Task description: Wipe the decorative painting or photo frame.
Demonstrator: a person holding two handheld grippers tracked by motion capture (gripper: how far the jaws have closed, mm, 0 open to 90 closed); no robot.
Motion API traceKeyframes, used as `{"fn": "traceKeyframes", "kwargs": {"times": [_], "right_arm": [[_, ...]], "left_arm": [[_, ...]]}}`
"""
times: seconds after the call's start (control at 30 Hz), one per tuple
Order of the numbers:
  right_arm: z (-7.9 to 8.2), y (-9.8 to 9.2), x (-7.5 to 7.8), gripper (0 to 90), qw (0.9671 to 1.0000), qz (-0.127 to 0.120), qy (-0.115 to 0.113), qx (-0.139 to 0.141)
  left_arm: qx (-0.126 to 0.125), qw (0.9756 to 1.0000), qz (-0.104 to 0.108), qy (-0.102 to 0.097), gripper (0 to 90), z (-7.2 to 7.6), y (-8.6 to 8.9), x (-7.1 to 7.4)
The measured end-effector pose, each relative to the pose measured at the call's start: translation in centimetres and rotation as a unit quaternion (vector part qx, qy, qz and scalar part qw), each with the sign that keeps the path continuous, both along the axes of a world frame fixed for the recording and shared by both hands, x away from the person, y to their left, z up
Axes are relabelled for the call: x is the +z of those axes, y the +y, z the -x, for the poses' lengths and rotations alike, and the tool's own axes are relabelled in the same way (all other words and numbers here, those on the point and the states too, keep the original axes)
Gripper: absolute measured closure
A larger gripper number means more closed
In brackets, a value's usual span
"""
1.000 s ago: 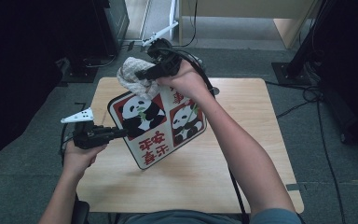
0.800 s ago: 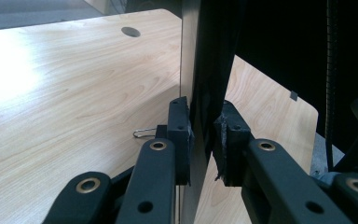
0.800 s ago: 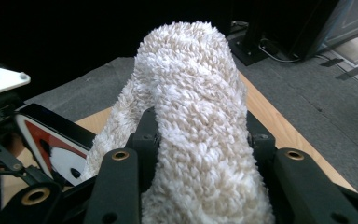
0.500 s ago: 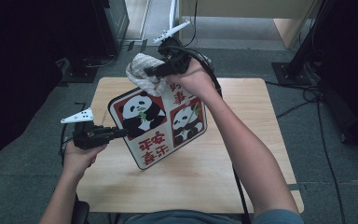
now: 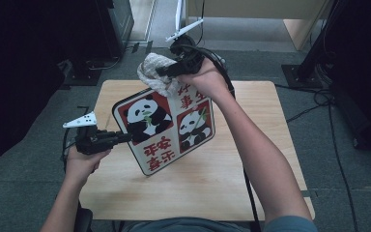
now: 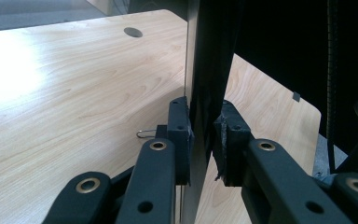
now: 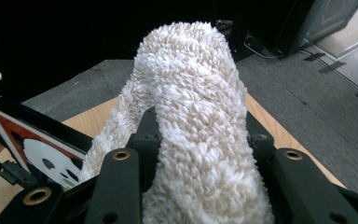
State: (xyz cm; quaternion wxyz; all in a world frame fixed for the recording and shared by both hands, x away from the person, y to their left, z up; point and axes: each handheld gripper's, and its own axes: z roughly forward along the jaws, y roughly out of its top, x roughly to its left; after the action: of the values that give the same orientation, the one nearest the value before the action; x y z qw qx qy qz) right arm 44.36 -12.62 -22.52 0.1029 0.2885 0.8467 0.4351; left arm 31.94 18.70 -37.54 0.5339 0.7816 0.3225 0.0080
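A flat square board (image 5: 166, 128) printed with pandas and red characters is held tilted above the wooden table (image 5: 251, 174). My left gripper (image 5: 125, 138) is shut on the board's left edge; in the left gripper view its pads (image 6: 181, 135) clamp the thin dark board edge (image 6: 205, 84). My right gripper (image 5: 162, 72) is shut on a fluffy white towel (image 5: 155, 75) at the board's top corner. In the right gripper view the towel (image 7: 191, 121) bulges up between the jaws, with the board (image 7: 37, 144) at lower left.
A round cable hole (image 6: 133, 31) sits near the table's far edge, and a small metal clip (image 6: 147, 134) lies on the wood by my left jaws. Grey carpet (image 5: 348, 159) and cables (image 5: 319, 99) surround the table. Dark equipment stands to the left.
My right gripper has carried the towel a little away along the board's upper edge toward its top corner. The left hand and the board have stayed put.
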Motion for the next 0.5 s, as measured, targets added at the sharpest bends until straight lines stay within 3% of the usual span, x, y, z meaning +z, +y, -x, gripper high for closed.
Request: {"fn": "traceKeyframes", "kwargs": {"times": [0.5], "right_arm": [[-1.0, -2.1, 0.1, 62.6, 0.9998, -0.003, 0.001, -0.022]], "left_arm": [[0.0, 1.0, 0.001, 0.0, 78.9, -0.1, 0.1, 0.0]]}}
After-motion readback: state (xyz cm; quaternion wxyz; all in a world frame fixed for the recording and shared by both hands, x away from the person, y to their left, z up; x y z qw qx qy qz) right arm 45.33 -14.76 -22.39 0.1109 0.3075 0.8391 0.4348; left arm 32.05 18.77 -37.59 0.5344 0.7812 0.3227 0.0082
